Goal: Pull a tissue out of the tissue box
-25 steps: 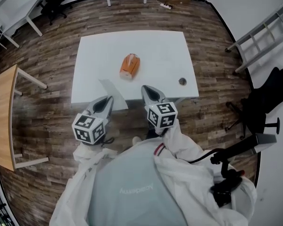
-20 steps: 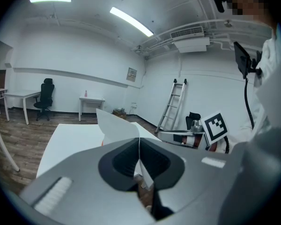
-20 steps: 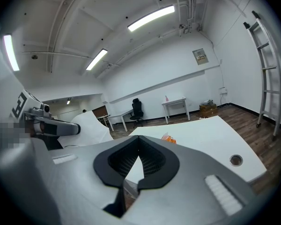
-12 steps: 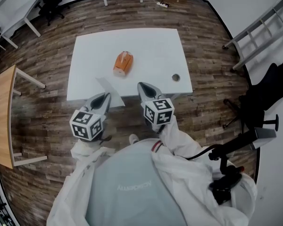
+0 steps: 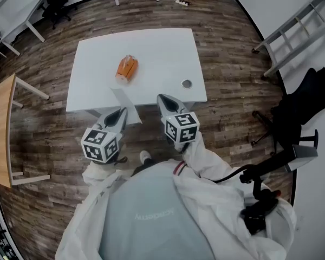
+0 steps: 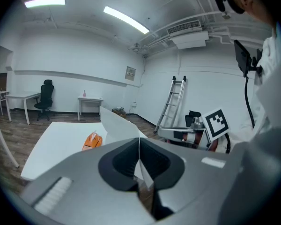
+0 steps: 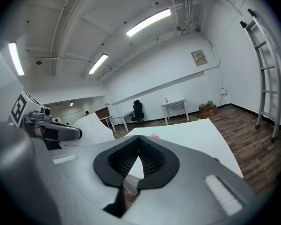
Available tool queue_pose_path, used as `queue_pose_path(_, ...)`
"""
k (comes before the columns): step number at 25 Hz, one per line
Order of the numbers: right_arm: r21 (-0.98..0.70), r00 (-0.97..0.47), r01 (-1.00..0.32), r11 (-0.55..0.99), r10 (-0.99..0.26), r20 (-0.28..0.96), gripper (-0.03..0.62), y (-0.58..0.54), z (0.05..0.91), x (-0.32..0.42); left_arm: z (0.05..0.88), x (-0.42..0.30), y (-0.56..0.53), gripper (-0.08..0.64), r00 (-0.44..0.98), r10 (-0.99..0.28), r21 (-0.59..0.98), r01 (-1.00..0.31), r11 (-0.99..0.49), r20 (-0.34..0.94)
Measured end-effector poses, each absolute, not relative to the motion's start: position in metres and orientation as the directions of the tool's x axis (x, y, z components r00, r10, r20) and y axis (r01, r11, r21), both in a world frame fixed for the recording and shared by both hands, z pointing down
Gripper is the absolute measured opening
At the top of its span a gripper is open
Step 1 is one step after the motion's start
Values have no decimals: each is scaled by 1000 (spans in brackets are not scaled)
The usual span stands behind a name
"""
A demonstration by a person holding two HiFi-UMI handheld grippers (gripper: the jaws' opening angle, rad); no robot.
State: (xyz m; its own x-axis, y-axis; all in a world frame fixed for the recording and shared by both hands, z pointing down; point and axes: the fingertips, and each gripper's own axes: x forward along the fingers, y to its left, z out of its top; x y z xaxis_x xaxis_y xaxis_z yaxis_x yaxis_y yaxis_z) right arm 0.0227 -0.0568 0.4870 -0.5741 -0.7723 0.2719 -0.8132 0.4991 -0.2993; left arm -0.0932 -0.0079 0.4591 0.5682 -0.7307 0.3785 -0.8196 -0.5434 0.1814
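Left tool (image 5: 121,114) clamps tissue (image 5: 123,103); right tool (image 5: 163,99) closed, empty. Tissue box (image 5: 126,68) on worktop (image 5: 162,53) now farther from me than before: sheet free, pull looks done.

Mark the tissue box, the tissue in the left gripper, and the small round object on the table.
tissue box (image 5: 126,68), head view, middle of its orange top
tissue (image 6: 117,127), left gripper view, middle of the raised sheet
small round object (image 5: 186,83), head view, its centre

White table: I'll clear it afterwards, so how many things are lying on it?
2: the orange tissue box left of centre, and a small round object near the right edge. The tissue is held in the left gripper.
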Motion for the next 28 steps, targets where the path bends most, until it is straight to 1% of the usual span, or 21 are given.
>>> queue_pose_path(16,-297,-626,-777,554,-730,276,0,-15,493,85,469,-26,43,0,520,-765,196,-853,-483,380)
queue_pose_path(21,-304,-639,-767,566,-716,280,0,-7,495,89,473,-22,54,0,504,-771,205,-863,-461,390)
queue_pose_path(28,-308,-646,-760,573,-717,262,0,-8,491,75,473,-37,54,0,487,-776,190,-873,-449,401)
